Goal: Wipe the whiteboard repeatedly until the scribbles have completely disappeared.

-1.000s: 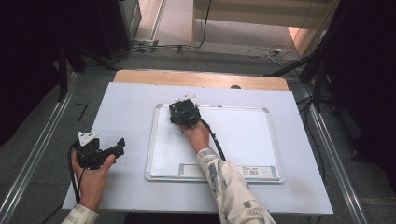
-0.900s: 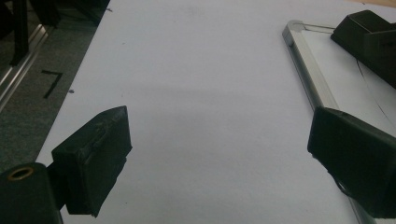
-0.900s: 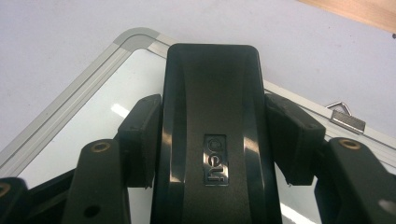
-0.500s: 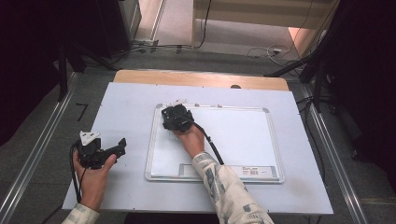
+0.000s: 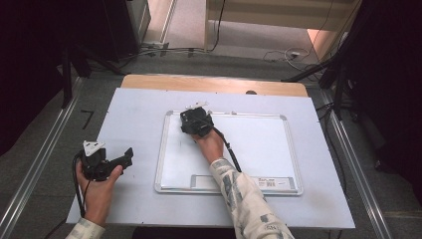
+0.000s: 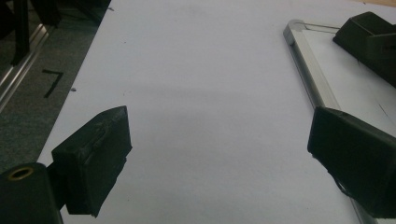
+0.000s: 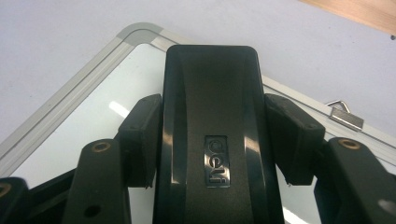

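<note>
A white whiteboard (image 5: 259, 144) with a silver frame lies flat on the pale tabletop (image 5: 134, 109). My right gripper (image 5: 193, 119) rests on the board near its upper left corner. In the right gripper view, my right gripper (image 7: 215, 135) is shut on a black whiteboard eraser (image 7: 212, 93), one pad pressing on each long side. My left gripper (image 5: 127, 157) is held low over the table, left of the board. Its jaws stand wide open with nothing between them, as the left gripper view shows around my left gripper (image 6: 219, 158). There the board's frame (image 6: 310, 74) runs along the right.
A strip of wooden tabletop (image 5: 214, 83) shows behind the pale sheet. Metal rails (image 5: 40, 164) run along both sides of the table. Cables (image 5: 164, 49) and dark stand legs lie on the floor beyond. A small clip (image 7: 345, 115) sits on the board's top edge.
My right gripper slid the eraser a little to the left on the board and then back to the right. The left hand has stayed where it was.
</note>
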`<state>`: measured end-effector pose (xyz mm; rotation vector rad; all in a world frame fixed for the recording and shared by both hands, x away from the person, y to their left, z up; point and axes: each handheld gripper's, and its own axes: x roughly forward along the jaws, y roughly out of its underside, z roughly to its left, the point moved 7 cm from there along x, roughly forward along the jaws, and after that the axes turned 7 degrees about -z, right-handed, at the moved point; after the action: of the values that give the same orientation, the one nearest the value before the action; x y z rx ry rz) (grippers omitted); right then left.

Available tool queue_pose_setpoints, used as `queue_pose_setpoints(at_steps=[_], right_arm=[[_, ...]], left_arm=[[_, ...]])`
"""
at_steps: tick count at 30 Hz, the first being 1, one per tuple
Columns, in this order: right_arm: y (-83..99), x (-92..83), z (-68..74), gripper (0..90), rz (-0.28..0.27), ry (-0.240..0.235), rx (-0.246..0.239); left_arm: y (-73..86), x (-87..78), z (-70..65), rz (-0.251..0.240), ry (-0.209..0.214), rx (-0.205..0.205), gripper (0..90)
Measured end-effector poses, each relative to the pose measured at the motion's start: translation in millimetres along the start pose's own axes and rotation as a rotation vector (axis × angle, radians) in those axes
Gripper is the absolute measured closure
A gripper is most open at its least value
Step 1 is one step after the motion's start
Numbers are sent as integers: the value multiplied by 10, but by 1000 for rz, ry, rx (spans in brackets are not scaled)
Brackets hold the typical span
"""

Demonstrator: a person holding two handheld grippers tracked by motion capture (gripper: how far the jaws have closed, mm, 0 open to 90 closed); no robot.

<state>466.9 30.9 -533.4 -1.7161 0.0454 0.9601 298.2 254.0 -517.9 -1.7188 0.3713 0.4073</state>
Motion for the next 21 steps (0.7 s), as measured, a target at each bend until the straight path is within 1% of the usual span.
queue_pose_setpoints(at_steps=[1,4,5,7,8,9,11,12,13,14,16,17,19,21], right_arm=[[0,-1,30,387,0,-8,-3],[7,-17,137,387,2,-34,-34],[7,-18,141,387,-2,-33,-55],[11,-18,112,387,5,-39,-37],[12,-19,79,387,7,-27,-39],[15,-22,50,387,10,-20,-23],[24,-33,3,388,15,-14,-12],[29,-42,1,388,18,-11,-13],[36,-52,-1,388,21,-8,-27],[42,-63,6,388,25,-10,-31],[66,-98,44,389,34,-28,-36],[81,-118,69,388,31,-40,-52],[119,-163,127,388,32,-62,-70],[136,-185,131,388,29,-71,-76]], left_arm=[[-4,-3,-7,-1,3,-1,65],[-6,6,-21,-1,3,4,65],[-2,13,-23,2,4,7,64],[4,17,-27,3,2,6,65],[5,12,-24,4,4,7,65],[4,8,-17,1,5,7,65],[4,2,0,2,1,3,65],[3,3,5,0,0,-1,64],[2,1,7,0,-1,-2,65],[0,2,6,-1,-2,-1,65],[1,4,-5,1,-1,7,65],[1,8,-15,1,1,7,64],[1,15,-30,2,2,10,65],[2,18,-39,3,1,13,65]])
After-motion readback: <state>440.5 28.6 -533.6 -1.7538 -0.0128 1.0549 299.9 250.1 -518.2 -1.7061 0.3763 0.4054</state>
